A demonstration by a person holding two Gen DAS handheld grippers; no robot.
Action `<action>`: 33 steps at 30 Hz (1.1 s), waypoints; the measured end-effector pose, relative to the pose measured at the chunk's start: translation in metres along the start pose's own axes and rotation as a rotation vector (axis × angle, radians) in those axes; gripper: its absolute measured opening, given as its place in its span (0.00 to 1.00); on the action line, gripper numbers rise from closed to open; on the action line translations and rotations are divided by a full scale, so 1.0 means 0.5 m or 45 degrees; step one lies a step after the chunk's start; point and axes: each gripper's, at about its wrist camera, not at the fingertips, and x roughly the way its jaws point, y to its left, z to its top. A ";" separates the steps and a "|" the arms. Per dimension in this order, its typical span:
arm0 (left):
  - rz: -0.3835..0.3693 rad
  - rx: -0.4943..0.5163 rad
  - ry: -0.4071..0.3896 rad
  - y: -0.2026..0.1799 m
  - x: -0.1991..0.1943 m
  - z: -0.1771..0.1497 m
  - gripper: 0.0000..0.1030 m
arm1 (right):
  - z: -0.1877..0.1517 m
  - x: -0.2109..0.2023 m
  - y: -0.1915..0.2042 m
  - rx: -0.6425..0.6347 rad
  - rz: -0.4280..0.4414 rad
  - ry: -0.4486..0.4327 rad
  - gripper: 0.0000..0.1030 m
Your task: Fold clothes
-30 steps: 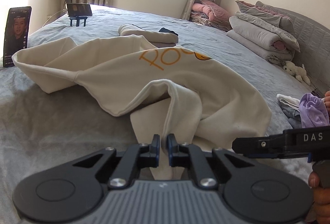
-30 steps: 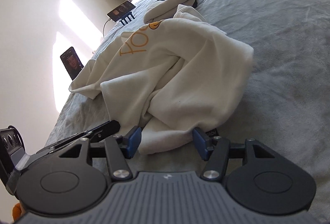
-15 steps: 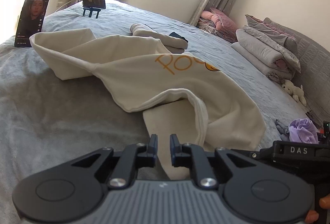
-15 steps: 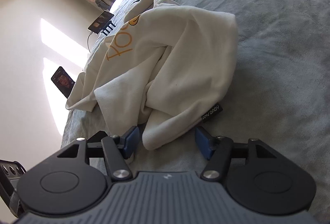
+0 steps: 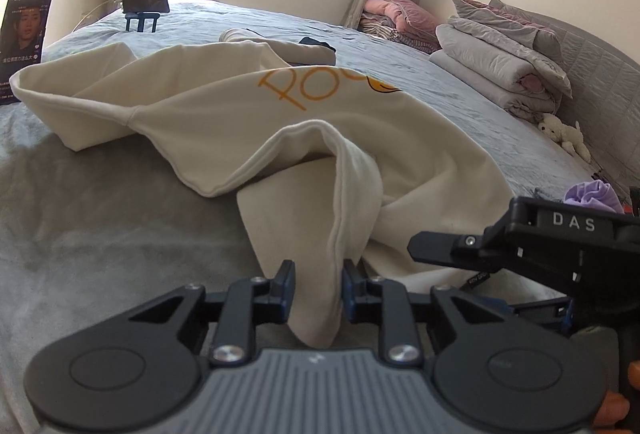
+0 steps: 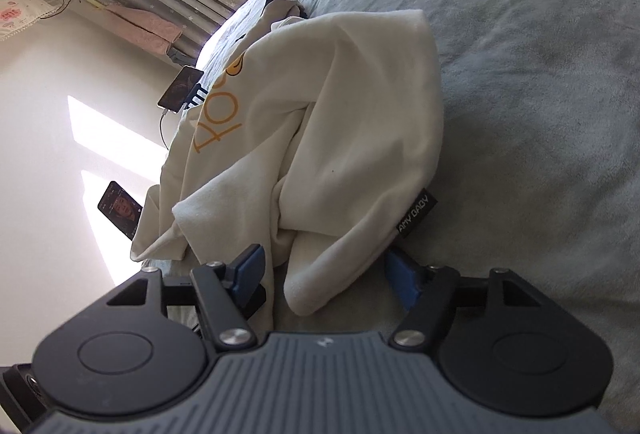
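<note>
A cream sweatshirt (image 5: 248, 114) with orange lettering lies crumpled on the grey bed; it also shows in the right wrist view (image 6: 360, 122). My left gripper (image 5: 318, 284) has a fold of its hem between its fingers, with a gap on each side of the cloth, so it stands open. My right gripper (image 6: 326, 276) is open, its fingers straddling another corner of the hem by the black label (image 6: 416, 212). In the left wrist view the right gripper's body (image 5: 532, 246) sits just to the right.
Two phones stand on the bed, one at the left edge (image 5: 24, 42) and one on a blue stand (image 5: 144, 2). Folded quilts (image 5: 504, 54), a plush toy (image 5: 564, 132) and a purple garment (image 5: 592, 196) lie to the right. Another cream garment (image 5: 280, 46) lies beyond.
My left gripper's fingers have spread apart from shut to a wider gap around the hem fold. My right gripper has moved closer onto the hem corner, staying open.
</note>
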 end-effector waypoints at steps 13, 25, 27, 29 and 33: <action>-0.031 -0.154 -0.065 0.020 -0.067 0.018 0.04 | 0.015 -0.044 -0.042 -0.065 0.009 -0.057 0.07; -0.073 -0.330 0.011 0.082 -0.182 0.021 0.04 | 0.043 -0.194 -0.047 -0.283 -0.042 -0.079 0.07; -0.078 -0.357 0.020 0.095 -0.206 0.018 0.04 | 0.049 -0.214 -0.044 -0.319 -0.053 -0.077 0.07; -0.079 -0.375 0.027 0.107 -0.227 0.015 0.04 | 0.052 -0.231 -0.040 -0.354 -0.062 -0.076 0.07; -0.089 -0.409 0.060 0.131 -0.270 0.001 0.04 | 0.057 -0.260 -0.037 -0.403 -0.067 -0.057 0.07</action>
